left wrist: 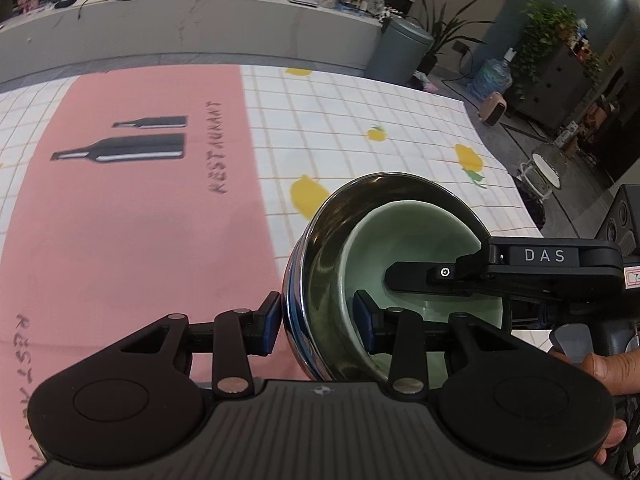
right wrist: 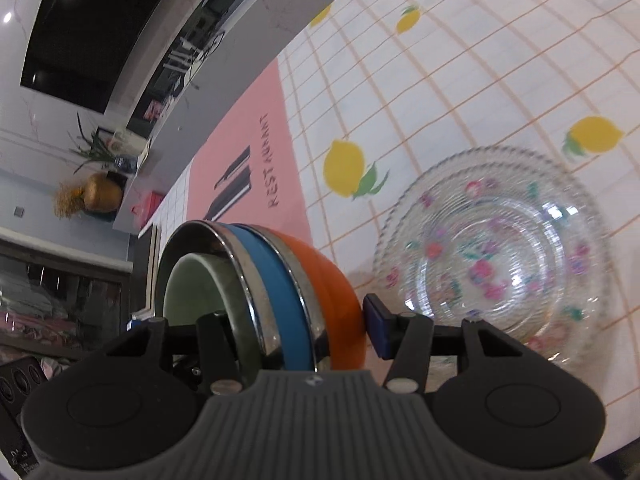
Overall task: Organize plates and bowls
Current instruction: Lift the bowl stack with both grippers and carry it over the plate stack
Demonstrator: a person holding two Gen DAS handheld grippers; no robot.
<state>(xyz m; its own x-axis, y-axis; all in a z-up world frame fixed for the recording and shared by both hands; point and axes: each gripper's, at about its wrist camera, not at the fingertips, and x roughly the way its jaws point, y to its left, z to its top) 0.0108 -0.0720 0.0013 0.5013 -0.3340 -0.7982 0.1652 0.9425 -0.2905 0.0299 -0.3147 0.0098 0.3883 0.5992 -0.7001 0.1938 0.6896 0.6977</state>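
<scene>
A pale green bowl sits nested in a steel bowl with a blue outer wall. In the right wrist view that blue bowl is itself nested in an orange bowl. My left gripper is shut on the stack's near wall, one pad outside on the blue wall and the other inside the green bowl. My right gripper is shut on the opposite wall, one pad on the orange side. Its other finger reaches inside the green bowl. Clear glass plates with a flower pattern lie stacked on the lemon-print cloth.
A pink mat printed with bottles covers the cloth's left half. The table's far edge faces a grey counter and a round bin. A stool stands off the right edge. A person's hand holds the right gripper.
</scene>
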